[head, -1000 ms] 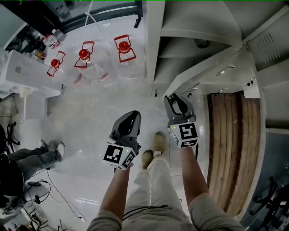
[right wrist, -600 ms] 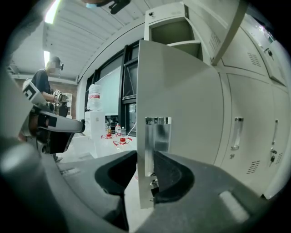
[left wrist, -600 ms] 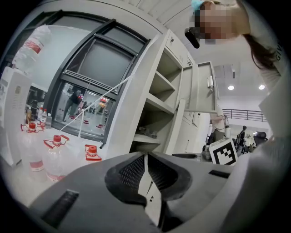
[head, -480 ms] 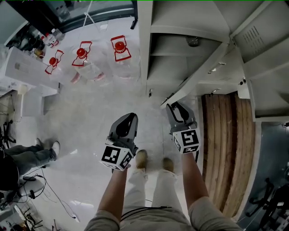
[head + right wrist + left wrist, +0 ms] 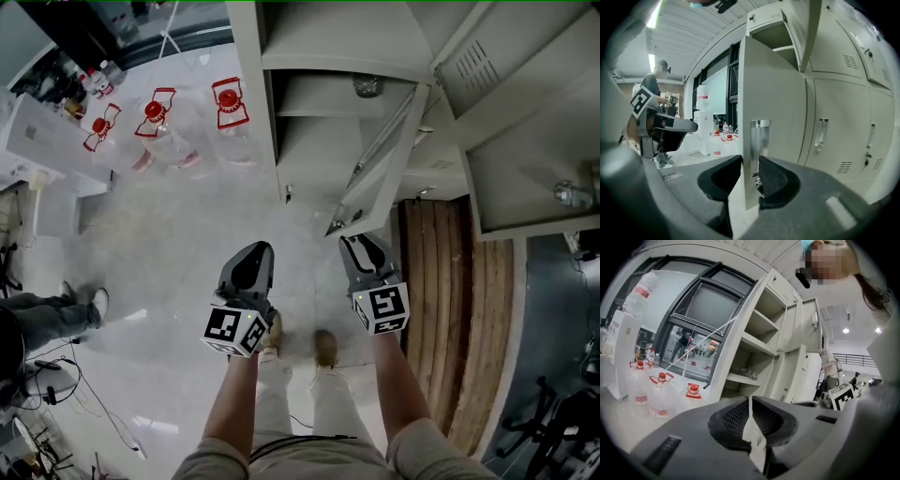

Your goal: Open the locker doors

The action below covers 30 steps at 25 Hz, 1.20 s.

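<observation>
A row of pale grey lockers [image 5: 309, 56] stands ahead, several with their doors swung out. My right gripper [image 5: 362, 244] is at the free edge of one open locker door [image 5: 380, 164]. In the right gripper view the door [image 5: 780, 108] has its edge and chrome handle [image 5: 759, 138] between the pads of my right gripper [image 5: 750, 171], which is shut on it. My left gripper [image 5: 255, 251] hangs over the floor left of that door and holds nothing. In its own view the left gripper [image 5: 750, 414] is shut, with only a thin slit between the pads.
Three large water bottles [image 5: 155, 117] with red caps stand on the floor at the far left, near a white desk [image 5: 47, 150]. A seated person's legs [image 5: 52, 314] are at the left edge. Wooden boards [image 5: 441, 309] lie on the right. Closed lockers [image 5: 839, 126] lie beyond the door.
The held door has swung further out from the lockers. My right gripper has come back towards me with it, and my feet have stepped back. The left gripper has barely moved.
</observation>
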Available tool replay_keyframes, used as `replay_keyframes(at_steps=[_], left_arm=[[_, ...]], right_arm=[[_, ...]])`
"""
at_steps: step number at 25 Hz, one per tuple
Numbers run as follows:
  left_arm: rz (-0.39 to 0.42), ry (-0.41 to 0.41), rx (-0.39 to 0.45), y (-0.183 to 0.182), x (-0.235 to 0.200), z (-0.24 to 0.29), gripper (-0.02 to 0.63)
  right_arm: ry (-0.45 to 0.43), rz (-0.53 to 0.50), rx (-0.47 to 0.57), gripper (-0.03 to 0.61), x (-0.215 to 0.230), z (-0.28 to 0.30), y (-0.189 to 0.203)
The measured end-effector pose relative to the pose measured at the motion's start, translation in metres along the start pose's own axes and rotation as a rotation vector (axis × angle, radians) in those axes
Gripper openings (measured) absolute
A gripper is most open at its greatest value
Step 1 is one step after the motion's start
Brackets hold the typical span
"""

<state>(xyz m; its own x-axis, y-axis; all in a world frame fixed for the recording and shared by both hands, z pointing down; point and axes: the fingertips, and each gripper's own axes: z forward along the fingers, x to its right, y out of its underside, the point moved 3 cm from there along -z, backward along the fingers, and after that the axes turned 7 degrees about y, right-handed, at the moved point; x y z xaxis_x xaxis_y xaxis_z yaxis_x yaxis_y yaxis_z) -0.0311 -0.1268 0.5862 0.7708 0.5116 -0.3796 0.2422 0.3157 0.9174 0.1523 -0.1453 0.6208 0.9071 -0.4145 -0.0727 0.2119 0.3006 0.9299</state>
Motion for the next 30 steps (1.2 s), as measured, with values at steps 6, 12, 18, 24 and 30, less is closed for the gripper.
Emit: replay_keyframes(at_steps=[6,12,18,24,30], left_arm=[[0.012,0.006,0.001,0.006,0.026,0.003,0.02],[0.014,0.01,-0.009,0.015,0.044,0.006,0.02],[0.012,0.008,-0.012,0.022,0.054,0.006,0.02],[0.016,0.006,-0.004,0.021,0.059,0.004,0.02],[0.017,0.006,-0.003,0.024,0.063,0.003,0.02]], right_arm=[[0.018,-0.004,-0.018,0.11,0.025,-0.028,0.012],[0.047,0.022,-0.021,0.107,0.046,-0.043,0.019],[0.089,0.049,-0.025,0.098,0.063,-0.055,0.027],[0.123,0.063,-0.03,0.095,0.077,-0.063,0.03],[0.179,0.111,-0.03,0.083,0.091,-0.071,0.034]])
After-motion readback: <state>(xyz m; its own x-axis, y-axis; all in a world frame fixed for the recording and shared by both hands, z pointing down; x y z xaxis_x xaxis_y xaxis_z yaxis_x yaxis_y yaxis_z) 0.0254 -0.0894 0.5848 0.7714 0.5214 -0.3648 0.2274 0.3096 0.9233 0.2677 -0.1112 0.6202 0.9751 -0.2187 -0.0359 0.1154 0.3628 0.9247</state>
